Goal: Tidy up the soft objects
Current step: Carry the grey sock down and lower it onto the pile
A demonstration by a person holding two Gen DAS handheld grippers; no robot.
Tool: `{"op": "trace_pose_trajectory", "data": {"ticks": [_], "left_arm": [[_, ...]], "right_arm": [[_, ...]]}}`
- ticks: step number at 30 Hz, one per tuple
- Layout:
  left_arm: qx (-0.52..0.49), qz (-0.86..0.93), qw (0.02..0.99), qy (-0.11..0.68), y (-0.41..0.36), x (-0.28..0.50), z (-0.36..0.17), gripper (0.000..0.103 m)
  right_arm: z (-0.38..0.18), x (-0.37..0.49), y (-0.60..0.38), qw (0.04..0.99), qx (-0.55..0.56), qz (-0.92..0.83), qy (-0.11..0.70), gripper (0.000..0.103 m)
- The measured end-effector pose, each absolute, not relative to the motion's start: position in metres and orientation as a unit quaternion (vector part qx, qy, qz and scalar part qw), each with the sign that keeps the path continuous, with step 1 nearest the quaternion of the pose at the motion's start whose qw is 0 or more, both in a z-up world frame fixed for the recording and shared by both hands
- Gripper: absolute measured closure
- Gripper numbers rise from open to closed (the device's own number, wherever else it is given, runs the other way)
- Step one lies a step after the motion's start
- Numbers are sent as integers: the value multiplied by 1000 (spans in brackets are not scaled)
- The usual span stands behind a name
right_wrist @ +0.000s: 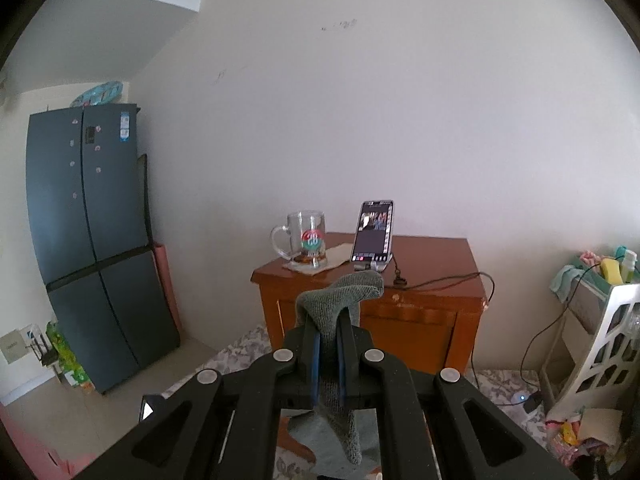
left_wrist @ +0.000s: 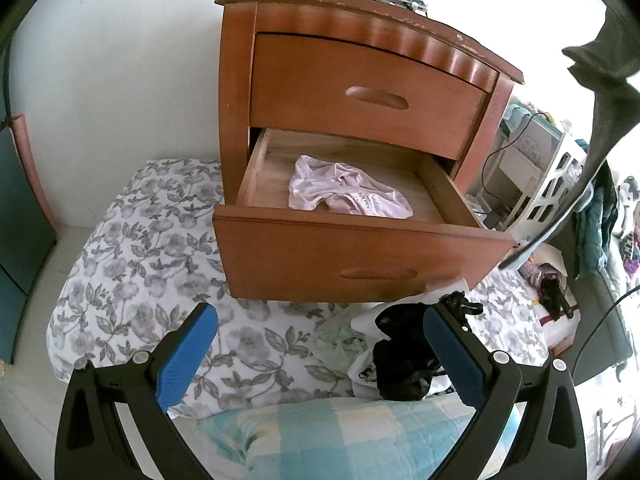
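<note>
A: One grey knitted sock (right_wrist: 340,300) is pinched in the right gripper (right_wrist: 329,340), jaws nearly closed on its middle, toe flopped over the tips, tail dangling below. It hangs above and to the right of the brown wooden nightstand (left_wrist: 360,92).

B: Risk?

A: Loose tail could snag the front of the open lower drawer (left_wrist: 340,184) or drape over it. Pale pink crumpled garment (left_wrist: 344,192) already lies inside; dropping on top muddles it.

B: Left gripper (left_wrist: 320,352)?

A: Blue pads spread wide, holding nothing, above the floral sheet (left_wrist: 132,264), black cloth (left_wrist: 404,356) beside one finger. Glass mug (right_wrist: 306,242) and propped phone (right_wrist: 372,236) sit on top; a high swing could knock them.
</note>
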State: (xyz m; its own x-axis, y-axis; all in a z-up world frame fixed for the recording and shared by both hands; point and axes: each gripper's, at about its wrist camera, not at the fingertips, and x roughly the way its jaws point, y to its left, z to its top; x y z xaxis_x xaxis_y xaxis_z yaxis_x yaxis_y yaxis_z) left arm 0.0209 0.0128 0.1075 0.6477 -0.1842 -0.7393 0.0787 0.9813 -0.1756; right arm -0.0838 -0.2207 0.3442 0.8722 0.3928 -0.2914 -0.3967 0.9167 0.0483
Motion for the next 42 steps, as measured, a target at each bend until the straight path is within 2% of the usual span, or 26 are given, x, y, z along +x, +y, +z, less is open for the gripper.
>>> {"op": "trace_pose_trajectory", "data": {"ticks": [16,28,42], "left_arm": [[-64,-66,903,419,16,19,104,1],[-61,-64,900,427,16,21,98,1],[-60,-65,896,434,16,23,93,1]], "right_arm": [[268,-62,-221,944,11,208,255,96],[149,-15,-218,893,44,193,404,94],[42,11,-212,852,50,154,498,94]]}}
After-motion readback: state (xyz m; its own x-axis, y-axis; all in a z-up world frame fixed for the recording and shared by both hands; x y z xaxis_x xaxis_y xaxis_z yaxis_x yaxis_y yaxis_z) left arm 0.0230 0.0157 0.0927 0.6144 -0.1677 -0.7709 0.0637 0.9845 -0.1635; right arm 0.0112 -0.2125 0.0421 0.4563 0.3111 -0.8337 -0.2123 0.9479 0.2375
